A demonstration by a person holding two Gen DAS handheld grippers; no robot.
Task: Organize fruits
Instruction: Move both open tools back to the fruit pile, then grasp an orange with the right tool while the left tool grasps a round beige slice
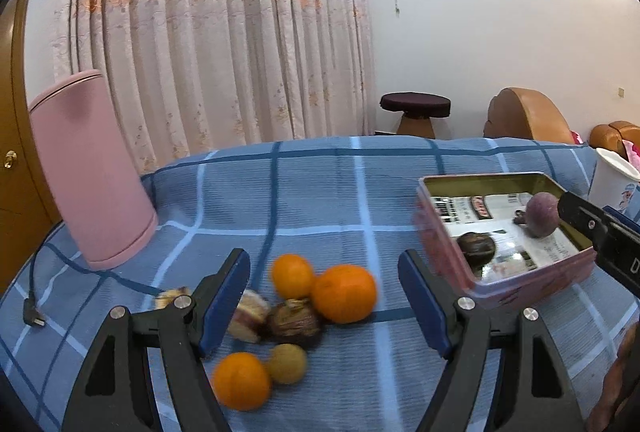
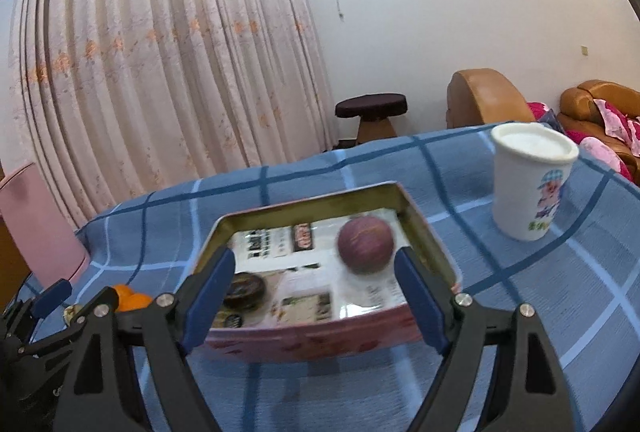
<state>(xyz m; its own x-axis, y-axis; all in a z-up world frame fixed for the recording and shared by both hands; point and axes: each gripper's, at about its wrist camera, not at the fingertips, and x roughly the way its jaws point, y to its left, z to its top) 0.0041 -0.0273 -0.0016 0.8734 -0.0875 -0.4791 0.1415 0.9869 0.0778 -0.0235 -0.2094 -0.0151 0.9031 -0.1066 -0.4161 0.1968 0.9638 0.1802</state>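
My left gripper [image 1: 324,296] is open and empty above a cluster of fruit on the blue checked cloth: three oranges [image 1: 344,294], a dark brown fruit [image 1: 294,322], a tan round fruit [image 1: 286,364] and a pale cut fruit [image 1: 250,314]. A pink tin box [image 1: 524,284] at the right holds a purple fruit [image 1: 542,215] and a dark fruit [image 1: 476,248]. My right gripper [image 2: 316,290] is open and empty over the tin box [image 2: 320,342], with the purple fruit [image 2: 365,244] just beyond its fingertips and the dark fruit [image 2: 244,288] by its left finger.
A pink cylindrical appliance [image 1: 90,168] stands at the left with its cable and plug [image 1: 34,314] on the cloth. A white paper cup [image 2: 530,180] stands right of the tin. A stool [image 2: 372,112] and sofas stand beyond the table.
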